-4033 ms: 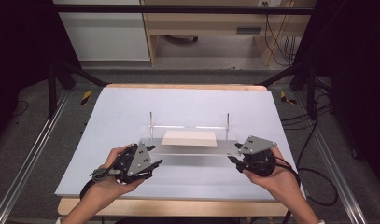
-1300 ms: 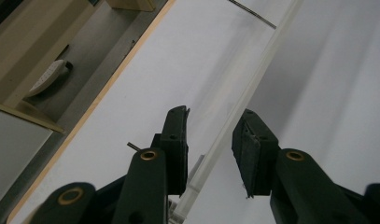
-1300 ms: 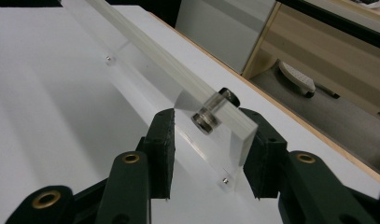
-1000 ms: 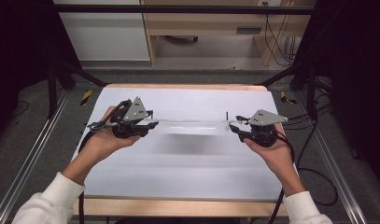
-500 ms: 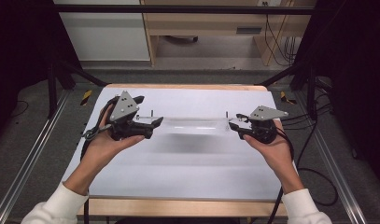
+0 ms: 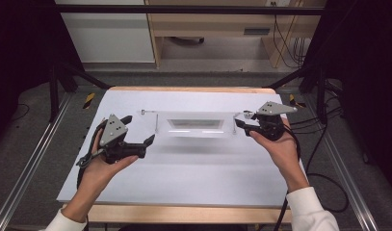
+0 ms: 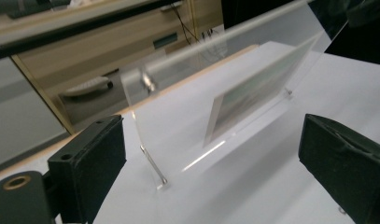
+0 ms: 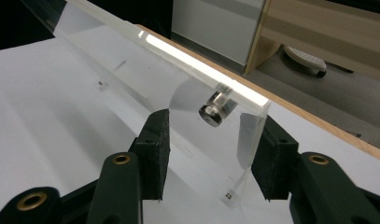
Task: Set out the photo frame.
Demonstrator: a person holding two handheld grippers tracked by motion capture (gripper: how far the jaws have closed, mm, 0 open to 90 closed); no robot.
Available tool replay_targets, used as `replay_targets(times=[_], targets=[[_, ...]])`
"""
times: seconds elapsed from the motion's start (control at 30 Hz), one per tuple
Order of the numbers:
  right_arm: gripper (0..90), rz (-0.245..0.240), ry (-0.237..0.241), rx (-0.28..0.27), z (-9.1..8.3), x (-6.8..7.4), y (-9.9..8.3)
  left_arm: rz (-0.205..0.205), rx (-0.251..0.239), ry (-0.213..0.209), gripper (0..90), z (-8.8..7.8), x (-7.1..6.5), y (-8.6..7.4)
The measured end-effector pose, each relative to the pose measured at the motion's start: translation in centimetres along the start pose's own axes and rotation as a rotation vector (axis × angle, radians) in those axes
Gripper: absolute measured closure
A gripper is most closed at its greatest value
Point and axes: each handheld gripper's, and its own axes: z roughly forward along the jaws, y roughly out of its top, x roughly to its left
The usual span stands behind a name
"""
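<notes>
The clear acrylic frame (image 6: pixel 196 125), two transparent panes joined by small metal standoffs with a pale card sandwiched inside, stands upright on the white bench (image 6: pixel 184 178) at the centre of the high view, a little above the middle of the frame. At its right end the right hand-held gripper (image 6: pixel 238 121) straddles the panes; in the right gripper view its pads (image 8: pixel 156 144) sit on either side of the panel edge near a standoff (image 8: pixel 216 106), though whether they press it I cannot tell. The left hand-held gripper (image 6: pixel 148 142), at lower left, has just been opening and stands wide, nothing between its jaws, the frame's near end lying ahead of it. Supported at one end at most, the frame could tip or slide if the right grip loosens. No readable writing or brand shows.
</notes>
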Motion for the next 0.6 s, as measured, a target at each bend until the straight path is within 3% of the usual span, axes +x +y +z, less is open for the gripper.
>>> replay_targets(times=[0.07, 0.17, 0.3, 0.6], targets=[[52.7, -0.004, -0.005, 0.001, 0.1, -0.1, 0.1, -0.001, -0.007, 0.003, 7.1, 0.4, 0.3, -0.9], [52.6, 0.001, -0.005, -0.002, 0.2, -0.2, 0.2, -0.045, 0.025, -0.010, 7.0, 0.9, 0.4, -2.4], [52.7, 0.007, -0.003, -0.002, 0.3, -0.5, 0.4, -0.066, 0.046, -0.016, 7.1, 1.5, 0.6, -3.8], [52.8, 0.016, -0.005, 0.011, 0.6, -0.8, 0.9, -0.087, 0.083, -0.010, 7.6, 2.1, 1.3, -5.2]])
